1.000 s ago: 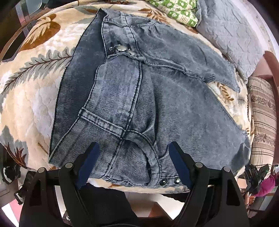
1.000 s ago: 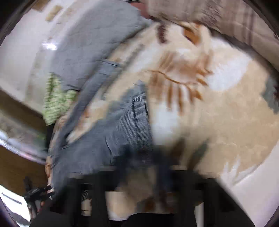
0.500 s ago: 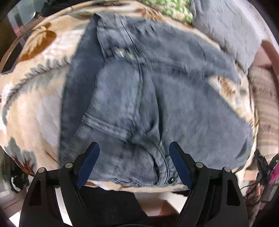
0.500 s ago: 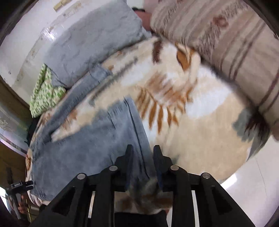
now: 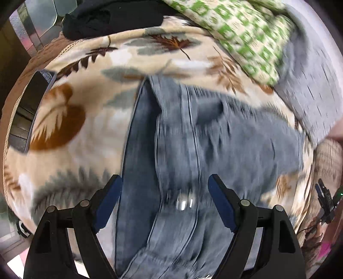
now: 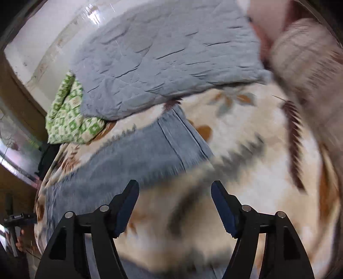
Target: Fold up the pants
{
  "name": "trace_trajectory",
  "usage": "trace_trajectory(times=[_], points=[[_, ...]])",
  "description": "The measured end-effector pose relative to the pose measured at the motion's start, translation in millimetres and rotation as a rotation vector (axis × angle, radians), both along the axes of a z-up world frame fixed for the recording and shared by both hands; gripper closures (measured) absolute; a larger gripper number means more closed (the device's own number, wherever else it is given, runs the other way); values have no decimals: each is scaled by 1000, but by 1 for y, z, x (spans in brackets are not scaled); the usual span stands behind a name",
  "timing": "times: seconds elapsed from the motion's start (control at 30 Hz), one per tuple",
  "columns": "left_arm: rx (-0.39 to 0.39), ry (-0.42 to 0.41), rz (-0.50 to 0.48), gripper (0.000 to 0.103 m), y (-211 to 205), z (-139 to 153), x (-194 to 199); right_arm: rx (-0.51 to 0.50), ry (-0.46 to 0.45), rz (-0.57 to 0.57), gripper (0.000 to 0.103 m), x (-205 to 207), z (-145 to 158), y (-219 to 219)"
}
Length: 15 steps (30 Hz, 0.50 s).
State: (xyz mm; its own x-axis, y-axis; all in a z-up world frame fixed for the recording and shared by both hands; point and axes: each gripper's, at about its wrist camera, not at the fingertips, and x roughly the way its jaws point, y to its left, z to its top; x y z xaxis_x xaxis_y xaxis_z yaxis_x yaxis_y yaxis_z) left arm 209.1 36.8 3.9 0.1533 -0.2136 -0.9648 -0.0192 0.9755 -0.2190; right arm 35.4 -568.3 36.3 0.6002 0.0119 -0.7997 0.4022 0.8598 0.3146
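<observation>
My left gripper stands wide with nothing between its blue pads; it hangs over the pants, pointing steeply down at them. My right gripper has just been opening and now gapes too, with only the blanket under it and no cloth in the jaws.

The pants lie on the leaf-print blanket on the bed, waist near the bed's front edge, legs running toward the far side. Both views smear badly. A bright blur between the left pads may be the button, but I cannot tell. The lower pants are cut off by my own tool. In the right view only a leg with its hem shows clearly; the rest runs off to the left.

Further out, a grey quilt and a green-patterned cloth sit at the far edge, and the quilt's border comes close to the hem. A striped pillow fills the right corner. A dark garment lies at the left view's top.
</observation>
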Motion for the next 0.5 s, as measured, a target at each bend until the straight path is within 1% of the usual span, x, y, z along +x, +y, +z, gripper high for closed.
trace_trajectory(times=[0.07,0.13,0.23,0.3,0.37,0.43,0.5], points=[[-19,25,34,20,1,-5,23,7,25,-3,31,47,-14,-9],[-24,54,63,20,2,-13,50,-3,43,-27,31,83,-28,-19],[-31,90,97,20,4,-26,79,1,65,-57,31,124,-50,-33],[-43,109,115,20,5,-36,93,4,74,-61,31,144,-61,-40],[-73,125,126,20,7,-45,101,-6,84,-55,29,163,-73,-45],[-102,137,131,20,8,-53,108,-23,90,-50,26,175,-82,-48],[-131,164,134,20,6,-65,112,-4,92,-30,23,184,-92,-50]])
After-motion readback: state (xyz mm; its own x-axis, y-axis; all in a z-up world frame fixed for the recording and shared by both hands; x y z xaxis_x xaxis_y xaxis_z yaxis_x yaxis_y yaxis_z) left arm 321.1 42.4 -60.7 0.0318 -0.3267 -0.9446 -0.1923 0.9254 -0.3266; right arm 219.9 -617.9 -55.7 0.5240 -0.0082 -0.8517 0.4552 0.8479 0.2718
